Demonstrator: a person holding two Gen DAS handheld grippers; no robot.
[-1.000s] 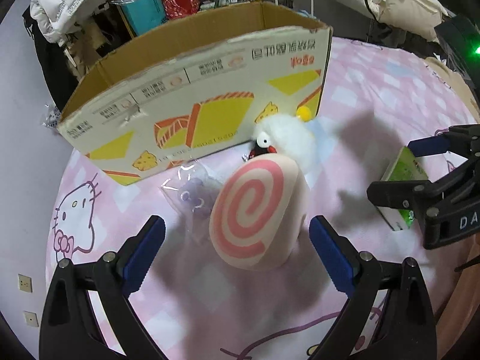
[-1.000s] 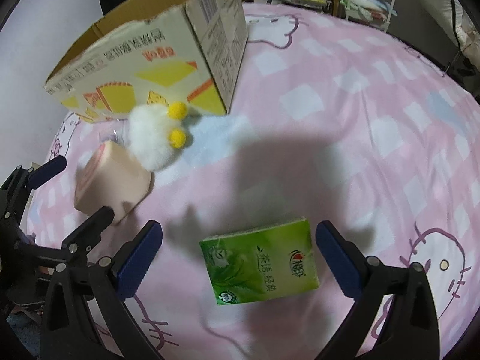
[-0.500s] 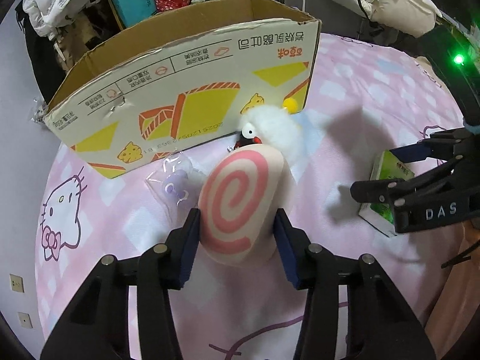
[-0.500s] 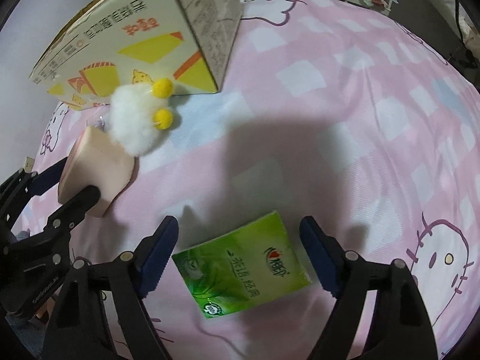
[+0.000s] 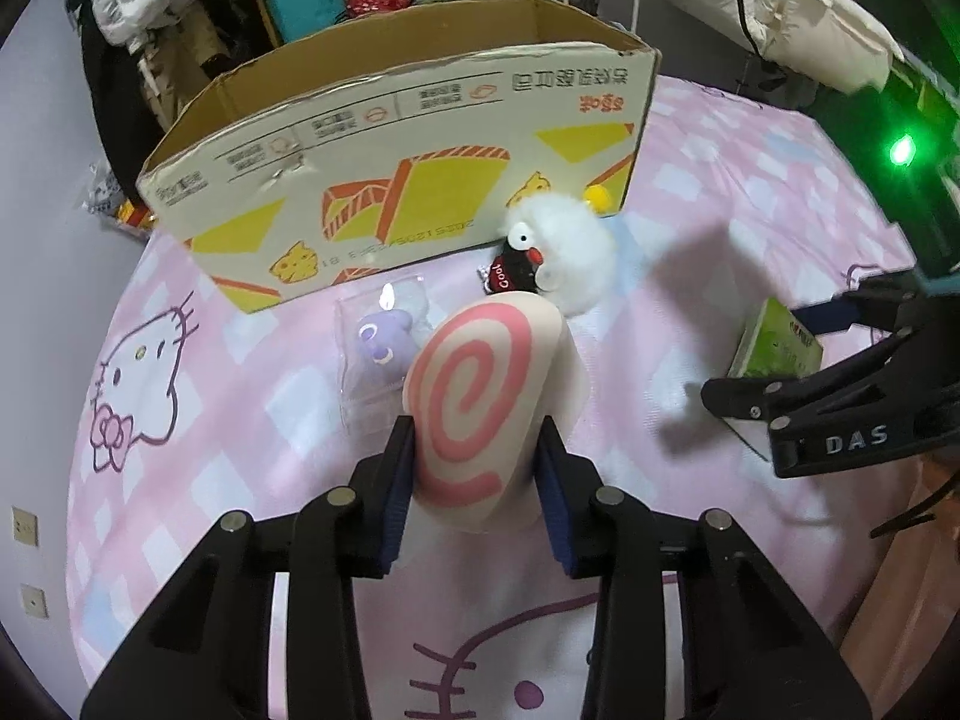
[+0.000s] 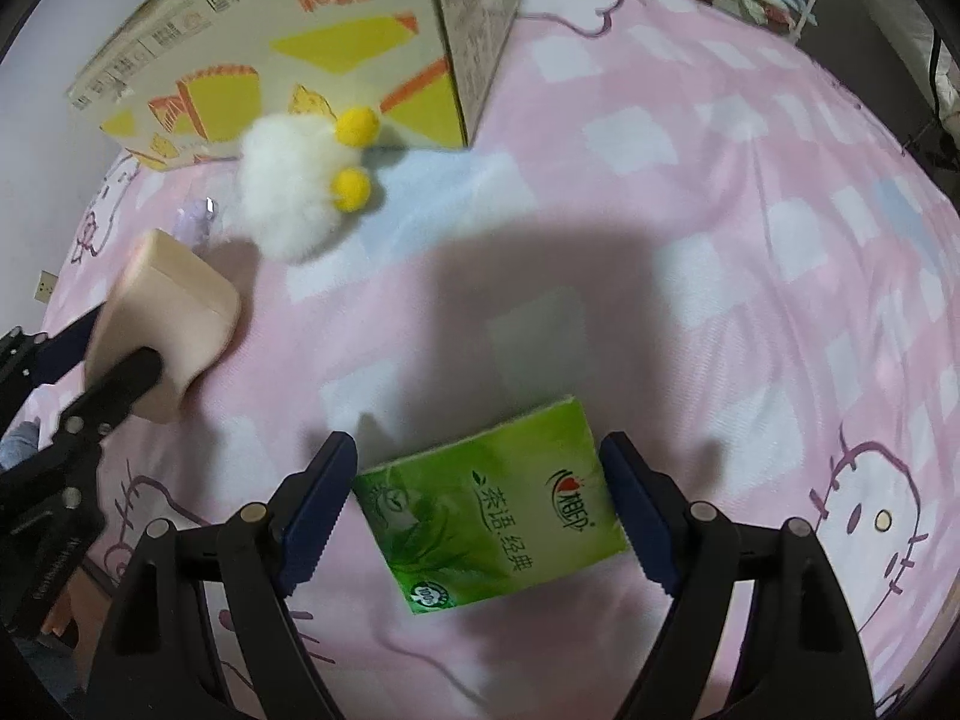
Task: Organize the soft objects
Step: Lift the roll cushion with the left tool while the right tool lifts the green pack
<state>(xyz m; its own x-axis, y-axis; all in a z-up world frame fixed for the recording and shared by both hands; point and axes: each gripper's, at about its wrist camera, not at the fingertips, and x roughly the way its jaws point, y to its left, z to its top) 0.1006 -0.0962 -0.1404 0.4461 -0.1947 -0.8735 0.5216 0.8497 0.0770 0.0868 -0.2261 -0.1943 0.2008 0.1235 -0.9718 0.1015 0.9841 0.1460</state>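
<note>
Your left gripper [image 5: 474, 474] has its fingers [image 5: 397, 492] pressed against both sides of the swirl-roll cushion [image 5: 480, 396], a peach-coloured roll with a pink spiral on its end face, which sits on the pink checked bed cover [image 5: 198, 420]; seen from your right wrist, that cushion [image 6: 171, 330] shows its plain side, with one black finger across it. Your right gripper [image 6: 480, 516] has its fingers [image 6: 315, 510] spread wide on either side of the green tissue pack [image 6: 492, 504], which lies flat on the bed cover; the blue pads stand just beside its short edges, and you cannot tell whether they touch it. Behind the cushion lies a white fluffy toy [image 5: 570, 240] with yellow pompoms [image 6: 354, 153], with a small black plush [image 5: 513, 270] resting against it; just left of the cushion lies a clear packet holding a purple toy [image 5: 384, 342]; the open cardboard box [image 5: 420, 138] stands behind all of these, the white toy close to its front corner.
</note>
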